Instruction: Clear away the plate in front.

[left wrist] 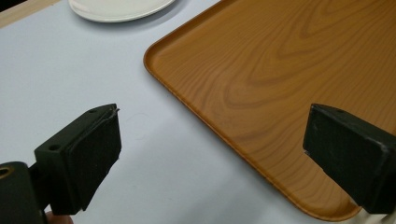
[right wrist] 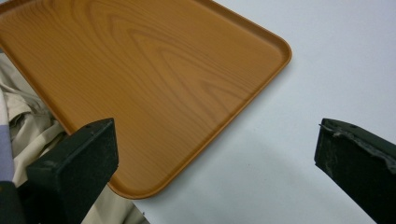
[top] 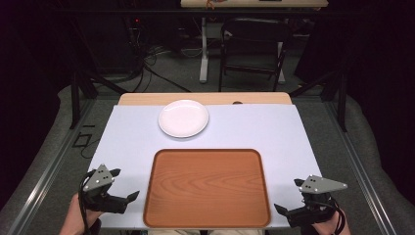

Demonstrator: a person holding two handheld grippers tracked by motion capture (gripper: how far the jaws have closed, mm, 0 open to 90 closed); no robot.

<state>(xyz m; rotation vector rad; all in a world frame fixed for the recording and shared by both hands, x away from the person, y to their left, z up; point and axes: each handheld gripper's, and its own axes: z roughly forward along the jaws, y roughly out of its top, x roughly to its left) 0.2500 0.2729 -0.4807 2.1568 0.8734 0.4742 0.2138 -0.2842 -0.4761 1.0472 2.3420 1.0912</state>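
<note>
Both grippers' fingers apart, flanking wooden tray [top: 207, 188]; white plate [top: 183, 118] beyond.

Floor: I am seeing grey carpet [top: 169, 66], cables [top: 147, 58] lying across it.
Furniture: a dark folding chair [top: 254, 44] is standing beyond my table [top: 205, 98].
Light: surroundings are staying dim.

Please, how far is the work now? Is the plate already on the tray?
Nothing looks done yet: the white plate lies on the table beyond the wooden tray, which is bare. Nothing is in hand: the left claw and the right claw are both open beside the tray. Any moving is still left.
</note>
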